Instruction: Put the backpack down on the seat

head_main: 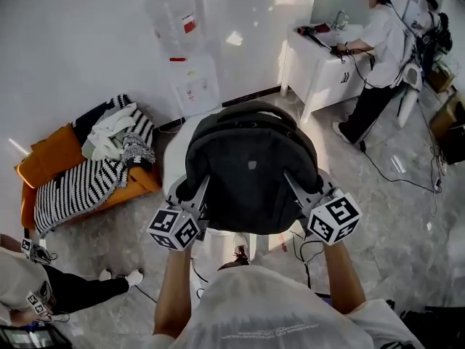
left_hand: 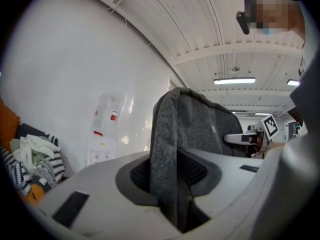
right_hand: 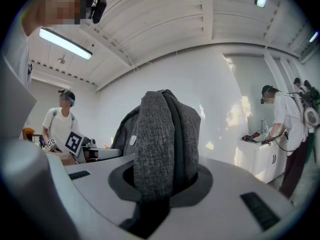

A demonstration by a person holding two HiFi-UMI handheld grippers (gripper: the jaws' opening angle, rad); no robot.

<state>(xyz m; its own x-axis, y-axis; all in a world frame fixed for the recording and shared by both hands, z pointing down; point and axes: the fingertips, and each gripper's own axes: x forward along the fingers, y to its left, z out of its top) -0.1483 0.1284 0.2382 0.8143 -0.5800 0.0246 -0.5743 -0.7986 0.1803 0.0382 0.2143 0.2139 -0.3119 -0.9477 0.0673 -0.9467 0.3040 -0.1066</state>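
Note:
A dark grey backpack (head_main: 251, 166) hangs in the air in front of me, carried between both grippers. In the head view my left gripper (head_main: 195, 195) clamps its left shoulder strap and my right gripper (head_main: 299, 191) clamps the right one. The left gripper view shows the grey strap (left_hand: 167, 154) pinched between the jaws of the left gripper (left_hand: 170, 189). In the right gripper view the other strap (right_hand: 160, 139) is pinched in the right gripper (right_hand: 157, 189). A white rounded seat (head_main: 173, 158) shows partly below and behind the backpack; most of it is hidden.
An orange sofa (head_main: 54, 155) with a striped blanket (head_main: 80, 184) and clothes stands at the left. A water dispenser (head_main: 185, 57) is against the wall. One person (head_main: 381, 57) works at a white cabinet (head_main: 320, 57); another (head_main: 43, 289) crouches at lower left. Cables (head_main: 305, 246) lie on the floor.

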